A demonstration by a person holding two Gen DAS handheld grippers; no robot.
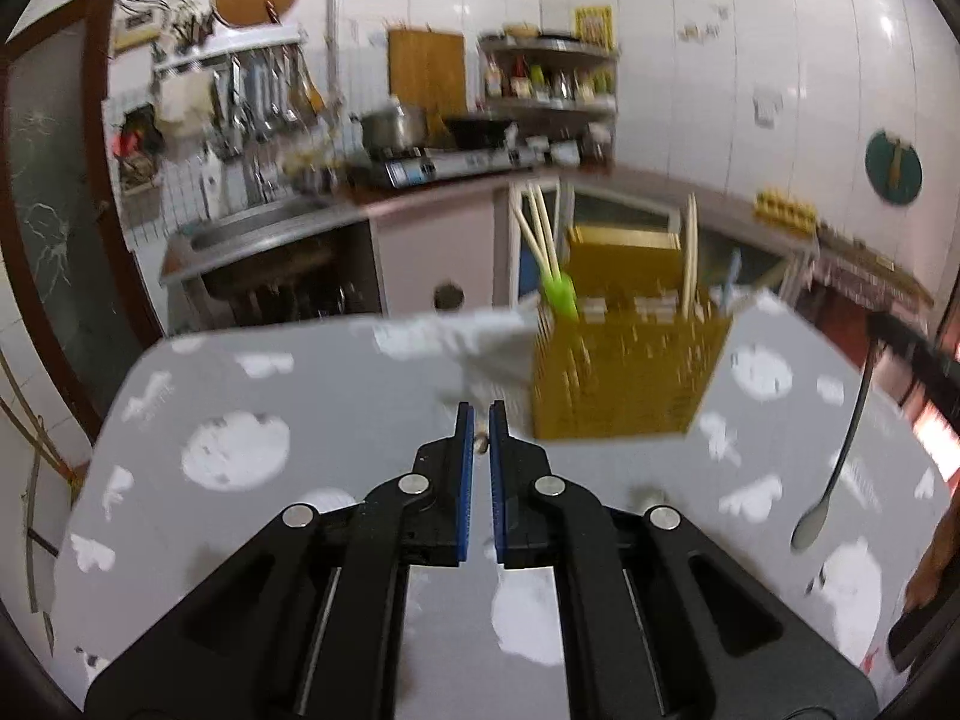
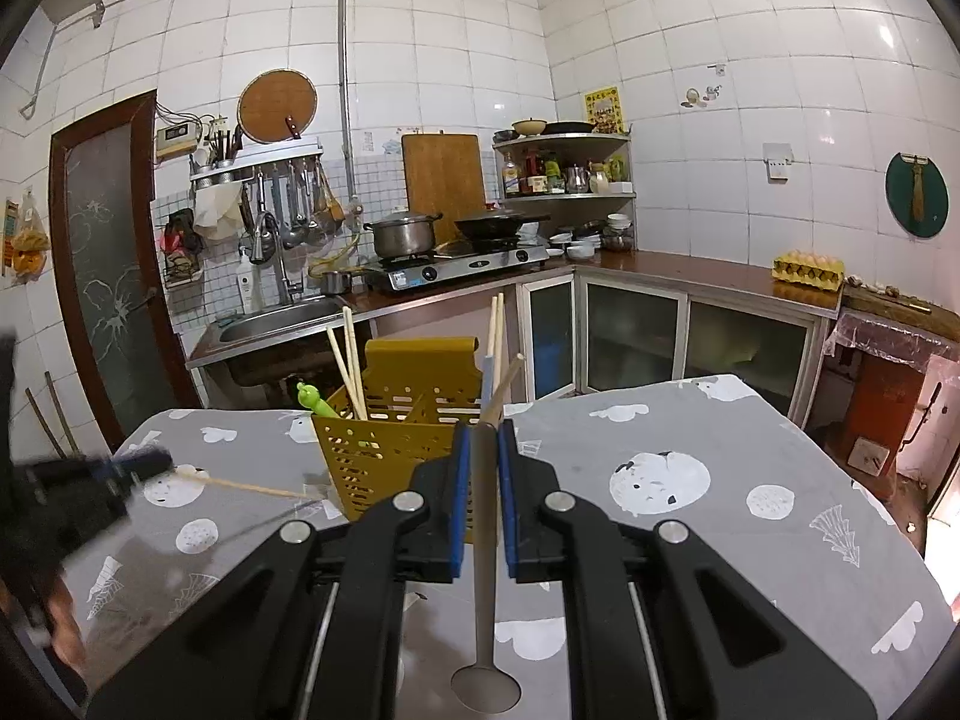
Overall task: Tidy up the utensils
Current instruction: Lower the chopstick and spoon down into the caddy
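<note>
The left gripper (image 1: 481, 420) is pressed together on a chopstick (image 2: 252, 487), seen end-on between its blue pads in its own view; from the right wrist view the pale stick reaches from the blurred left gripper (image 2: 135, 465) toward the caddy (image 2: 384, 456). The right gripper (image 2: 482, 438) pinches a metal spoon (image 2: 485, 600) by the handle, bowl hanging toward the camera. The yellow perforated caddy stands on the grey patterned table (image 2: 690, 540), holding more chopsticks (image 2: 351, 360) and a green utensil (image 2: 312, 397); the spoon (image 1: 840, 456) hangs to its right in the left view.
</note>
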